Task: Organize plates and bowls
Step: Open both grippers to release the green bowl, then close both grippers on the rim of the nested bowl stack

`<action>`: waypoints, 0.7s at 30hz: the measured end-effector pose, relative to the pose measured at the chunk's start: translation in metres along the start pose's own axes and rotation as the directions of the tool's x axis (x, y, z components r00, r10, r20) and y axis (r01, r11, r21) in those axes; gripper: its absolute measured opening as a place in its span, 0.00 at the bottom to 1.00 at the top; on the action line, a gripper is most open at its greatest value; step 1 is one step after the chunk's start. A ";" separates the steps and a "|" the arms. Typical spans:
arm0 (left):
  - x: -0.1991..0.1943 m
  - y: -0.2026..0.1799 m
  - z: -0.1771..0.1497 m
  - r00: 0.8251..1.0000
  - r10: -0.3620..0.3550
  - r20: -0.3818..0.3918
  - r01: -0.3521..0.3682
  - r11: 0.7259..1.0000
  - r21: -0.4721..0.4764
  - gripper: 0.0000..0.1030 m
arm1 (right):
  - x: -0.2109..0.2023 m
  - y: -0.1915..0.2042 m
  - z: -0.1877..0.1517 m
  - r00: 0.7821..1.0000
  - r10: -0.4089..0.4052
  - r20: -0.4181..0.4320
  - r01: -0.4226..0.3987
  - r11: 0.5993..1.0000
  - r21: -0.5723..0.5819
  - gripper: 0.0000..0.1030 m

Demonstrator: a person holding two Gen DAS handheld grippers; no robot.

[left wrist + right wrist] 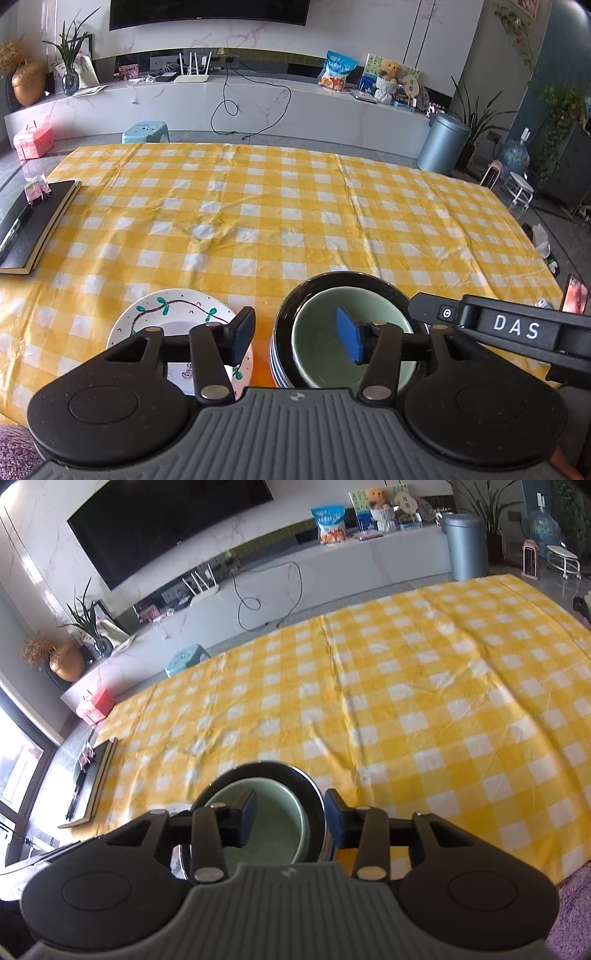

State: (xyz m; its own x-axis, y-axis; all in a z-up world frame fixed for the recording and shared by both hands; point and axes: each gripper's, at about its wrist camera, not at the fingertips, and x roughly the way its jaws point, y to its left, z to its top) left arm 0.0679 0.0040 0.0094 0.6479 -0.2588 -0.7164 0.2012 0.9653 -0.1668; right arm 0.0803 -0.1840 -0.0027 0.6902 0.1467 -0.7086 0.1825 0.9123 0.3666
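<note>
A green bowl (pixel 351 350) was seen nested in a black bowl (pixel 295 306), which sat on a stack of what looked like further dishes near the front edge of the desk (pixel 295 221). Just beside the stack, to its left, a painted plate (pixel 177 314) lay flat on the checked cloth.

The left tongs (pixel 295 338) were held apart over the gap between plate and stack, one pad above the plate and the blue pad above the green bowl; nothing was gripped. The right tongs (pixel 291 818) were also apart, astride the right-hand rims of the two bowls, with one pad inside the green bowl and the other outside the black one; whether either pad touched could not be told.

The bowls and plate were judged to be glazed ceramic: stiff, fairly heavy, slippery and liable to chip. A hold on the rim wall, one pad inside and one outside, was judged best for a bowl; the plate would need to be taken by its raised edge.

The near sides of the stack and plate were hidden behind the tongs' bodies. How many pieces lay under the black bowl could not be counted, and the plate barely showed in the right wrist view.
</note>
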 end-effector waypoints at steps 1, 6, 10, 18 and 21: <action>-0.001 0.002 0.000 1.000 -0.007 0.006 0.007 1.000 -0.006 0.63 | -0.001 -0.001 0.001 1.000 0.004 0.006 -0.004 1.000 0.004 0.44; -0.004 0.018 -0.004 0.999 -0.028 0.032 0.030 0.998 -0.052 0.70 | -0.003 -0.011 0.000 1.000 -0.019 0.023 0.018 0.999 0.033 0.58; 0.000 0.031 -0.008 0.998 -0.058 0.006 0.058 0.990 -0.128 0.76 | 0.005 -0.022 -0.003 0.999 -0.039 -0.014 0.040 0.995 0.088 0.68; 0.020 0.047 -0.019 0.992 -0.113 -0.060 0.092 0.957 -0.275 0.76 | 0.024 -0.033 -0.012 0.994 0.019 -0.108 0.000 0.986 0.168 0.68; 0.026 0.046 -0.022 0.990 -0.123 -0.073 0.098 0.954 -0.284 0.76 | 0.031 -0.038 -0.015 0.990 0.053 -0.132 -0.025 0.978 0.206 0.68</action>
State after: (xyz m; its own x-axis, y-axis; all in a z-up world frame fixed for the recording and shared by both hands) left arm 0.0775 0.0423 -0.0321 0.5630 -0.3721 -0.7379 0.0468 0.9058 -0.4211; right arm 0.0844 -0.2084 -0.0470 0.6003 0.2438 -0.7617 0.3058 0.8101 0.5003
